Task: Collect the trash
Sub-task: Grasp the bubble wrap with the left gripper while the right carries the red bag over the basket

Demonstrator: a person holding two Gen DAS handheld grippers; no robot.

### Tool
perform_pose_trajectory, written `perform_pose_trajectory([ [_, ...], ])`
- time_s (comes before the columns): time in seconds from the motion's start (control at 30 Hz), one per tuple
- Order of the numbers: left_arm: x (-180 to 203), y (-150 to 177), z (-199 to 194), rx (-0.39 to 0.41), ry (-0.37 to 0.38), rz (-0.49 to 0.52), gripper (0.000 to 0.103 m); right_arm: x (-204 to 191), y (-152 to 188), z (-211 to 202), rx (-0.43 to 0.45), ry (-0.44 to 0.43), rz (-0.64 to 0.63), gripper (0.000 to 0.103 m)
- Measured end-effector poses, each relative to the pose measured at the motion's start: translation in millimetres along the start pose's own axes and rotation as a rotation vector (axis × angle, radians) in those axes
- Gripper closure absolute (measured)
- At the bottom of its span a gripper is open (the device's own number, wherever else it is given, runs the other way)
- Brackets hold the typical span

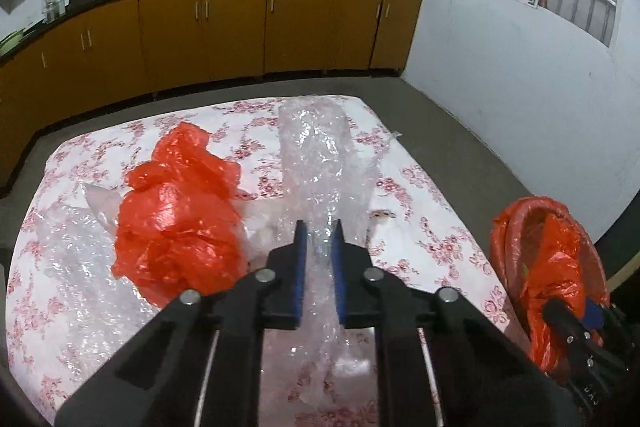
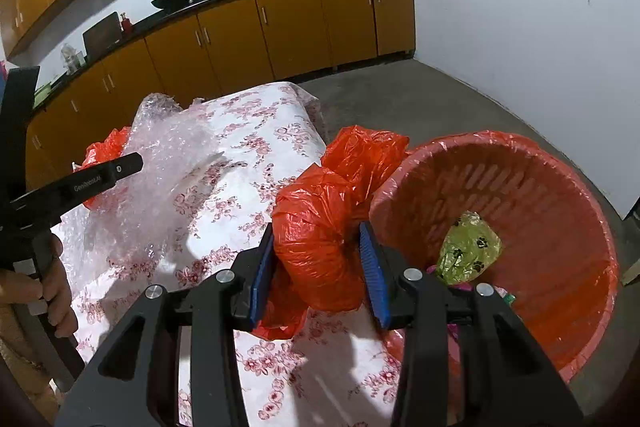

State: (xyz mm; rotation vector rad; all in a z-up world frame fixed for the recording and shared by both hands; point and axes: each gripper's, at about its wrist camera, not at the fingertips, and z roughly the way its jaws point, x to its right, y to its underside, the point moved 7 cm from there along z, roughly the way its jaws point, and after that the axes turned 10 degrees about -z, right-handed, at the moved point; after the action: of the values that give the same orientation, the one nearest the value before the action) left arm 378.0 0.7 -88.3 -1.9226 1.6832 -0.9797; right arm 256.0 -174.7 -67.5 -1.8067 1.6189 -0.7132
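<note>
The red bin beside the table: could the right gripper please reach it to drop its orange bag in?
Probably yes: the right gripper, shut on the orange bag, is beside the red bin's open mouth, unobstructed.

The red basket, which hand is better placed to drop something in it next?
Right. The right gripper is shut on a crumpled red bag beside the red basket rim. The left gripper grips bubble wrap over the table, farther away.
</note>
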Motion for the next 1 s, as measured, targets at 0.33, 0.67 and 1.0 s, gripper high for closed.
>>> perform_pose_trajectory([
  [0.33,13.3,0.0,-35.6,0.05,0.09,-0.007,0.095,10.2,-2.0,-25.4,0.048,0.03,0.007,0.061],
  [0.67,57.2,3.7,-73.3,0.072,0.205,0.018,0.095,38.8,-5.9,-62.1,0.116,0.105,0.011,0.061],
  [1.0,125.3,26.5,-86.1,0.032,0.337,0.065,0.095,97.1,4.6,-93.9,0.144,0.225,0.075,0.061],
])
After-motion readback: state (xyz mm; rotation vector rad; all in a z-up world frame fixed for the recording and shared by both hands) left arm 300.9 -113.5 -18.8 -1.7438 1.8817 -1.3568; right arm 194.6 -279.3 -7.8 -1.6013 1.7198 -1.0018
